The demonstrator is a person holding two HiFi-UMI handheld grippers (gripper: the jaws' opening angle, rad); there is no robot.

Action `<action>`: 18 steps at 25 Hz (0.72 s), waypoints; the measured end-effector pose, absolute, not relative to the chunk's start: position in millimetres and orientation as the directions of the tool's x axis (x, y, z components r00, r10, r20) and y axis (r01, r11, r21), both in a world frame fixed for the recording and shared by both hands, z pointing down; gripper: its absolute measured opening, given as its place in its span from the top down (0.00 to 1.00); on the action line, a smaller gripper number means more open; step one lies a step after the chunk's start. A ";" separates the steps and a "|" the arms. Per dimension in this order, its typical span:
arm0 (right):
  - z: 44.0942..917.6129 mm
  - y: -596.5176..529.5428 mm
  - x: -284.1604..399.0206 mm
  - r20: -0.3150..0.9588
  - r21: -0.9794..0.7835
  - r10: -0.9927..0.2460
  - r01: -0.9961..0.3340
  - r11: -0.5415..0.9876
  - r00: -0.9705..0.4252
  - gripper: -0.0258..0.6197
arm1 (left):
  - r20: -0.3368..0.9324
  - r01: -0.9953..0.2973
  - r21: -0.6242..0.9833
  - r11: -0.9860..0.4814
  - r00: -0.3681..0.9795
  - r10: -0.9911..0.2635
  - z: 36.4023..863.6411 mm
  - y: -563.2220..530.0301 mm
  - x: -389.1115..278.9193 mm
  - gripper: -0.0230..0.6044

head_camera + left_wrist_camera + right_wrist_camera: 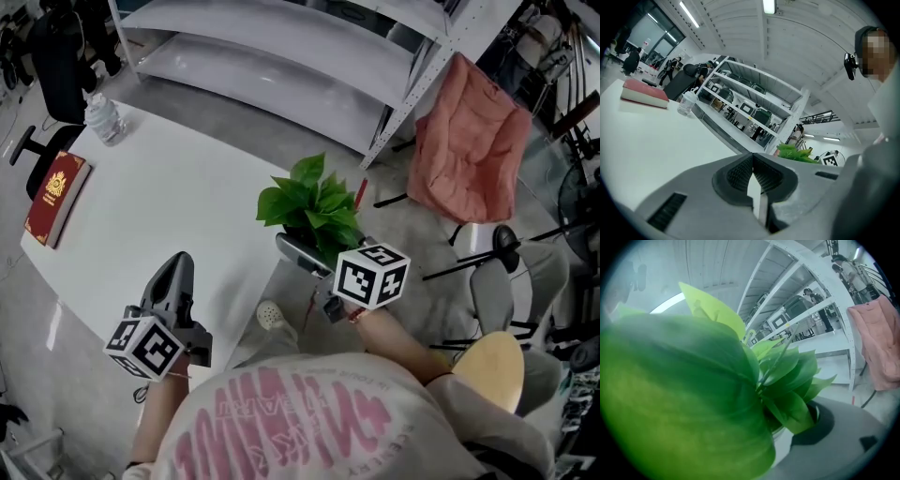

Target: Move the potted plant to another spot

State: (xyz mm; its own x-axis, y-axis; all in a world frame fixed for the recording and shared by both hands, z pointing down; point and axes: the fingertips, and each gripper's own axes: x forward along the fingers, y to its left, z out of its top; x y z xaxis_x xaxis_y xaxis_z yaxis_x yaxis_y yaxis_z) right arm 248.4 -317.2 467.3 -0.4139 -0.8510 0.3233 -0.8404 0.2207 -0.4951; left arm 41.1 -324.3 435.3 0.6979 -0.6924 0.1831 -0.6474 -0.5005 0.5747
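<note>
Head view: the white table (187,206) occupies the left and centre of the picture. The potted plant (314,208) is at the table's right edge, near its far right corner; the leaves cover the pot, so it cannot be determined whether the base rests on the table. The right gripper (309,248) reaches in under the foliage from the person's side, and its marker cube (371,275) sits just off the table's right edge. The left gripper (176,267) is over the table's near edge, well apart from the plant. A red book (56,197) lies at the table's left end, and a water bottle (105,119) stands at the far left corner. A white shelf unit (281,47) stands beyond the table's far side, and a pink cloth (469,141) hangs to the right of the table. Left gripper view: the left gripper (753,161) has its jaws closed together with the pad tips touching and nothing between them. The book (644,93) and the bottle (686,104) appear at the table's (656,140) far end; green leaves (797,153) show past its right side. Right gripper view: the right gripper (780,437) is clamped on the plant's white pot rim (785,441). The right jaw pad lies against the pot; the left jaw is hidden behind a large leaf (693,394). The shelf unit (825,305) and the pink cloth (881,348) appear behind the plant.
</note>
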 end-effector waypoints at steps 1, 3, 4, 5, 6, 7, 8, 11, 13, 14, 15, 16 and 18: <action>468.6 -320.9 249.4 0.324 -0.497 -0.847 -0.838 0.226 -0.420 0.13 | 0.179 -0.643 0.576 -0.506 0.702 -0.689 436.6 -329.1 47.0 0.96; 469.5 -334.0 253.5 0.328 -0.504 -0.839 -0.832 0.233 -0.434 0.13 | 0.184 -0.638 0.574 -0.514 0.712 -0.678 437.7 -342.3 60.4 0.96; 469.3 -343.7 256.7 0.332 -0.508 -0.834 -0.828 0.235 -0.440 0.13 | 0.192 -0.638 0.572 -0.515 0.715 -0.672 437.7 -351.9 67.5 0.96; 469.1 -354.1 260.2 0.336 -0.513 -0.829 -0.825 0.237 -0.447 0.13 | 0.200 -0.639 0.571 -0.515 0.717 -0.668 437.5 -362.6 74.1 0.96; 469.5 -363.6 263.3 0.340 -0.517 -0.824 -0.822 0.239 -0.453 0.13 | 0.207 -0.640 0.572 -0.512 0.717 -0.666 437.5 -372.8 79.8 0.96; 470.6 -371.6 265.8 0.344 -0.521 -0.819 -0.819 0.240 -0.459 0.13 | 0.212 -0.641 0.575 -0.508 0.716 -0.665 437.8 -381.6 84.2 0.96; 472.5 -377.9 267.6 0.349 -0.524 -0.814 -0.817 0.241 -0.464 0.13 | 0.215 -0.642 0.580 -0.502 0.714 -0.666 438.1 -388.2 87.4 0.96; 481.6 -391.1 270.7 0.369 -0.532 -0.797 -0.812 0.241 -0.479 0.13 | 0.224 -0.651 0.583 -0.487 0.704 -0.674 437.5 -398.8 92.3 0.96; 487.7 -400.3 271.3 0.382 -0.536 -0.786 -0.810 0.239 -0.485 0.13 | 0.230 -0.657 0.582 -0.479 0.698 -0.679 438.3 -403.8 92.9 0.96; 490.2 -405.0 271.1 0.388 -0.537 -0.782 -0.809 0.240 -0.489 0.13 | 0.233 -0.660 0.583 -0.474 0.694 -0.681 439.4 -406.3 92.6 0.96; 492.3 -409.5 270.7 0.393 -0.535 -0.777 -0.809 0.242 -0.492 0.13 | 0.235 -0.663 0.584 -0.468 0.690 -0.684 440.6 -408.7 92.0 0.96; 494.4 -413.8 270.3 0.399 -0.532 -0.772 -0.810 0.245 -0.495 0.13 | 0.236 -0.666 0.586 -0.461 0.685 -0.690 441.5 -411.2 90.9 0.96; 498.9 -421.1 268.7 0.409 -0.530 -0.761 -0.810 0.251 -0.503 0.13 | 0.236 -0.676 0.588 -0.444 0.669 -0.705 442.5 -416.6 85.9 0.96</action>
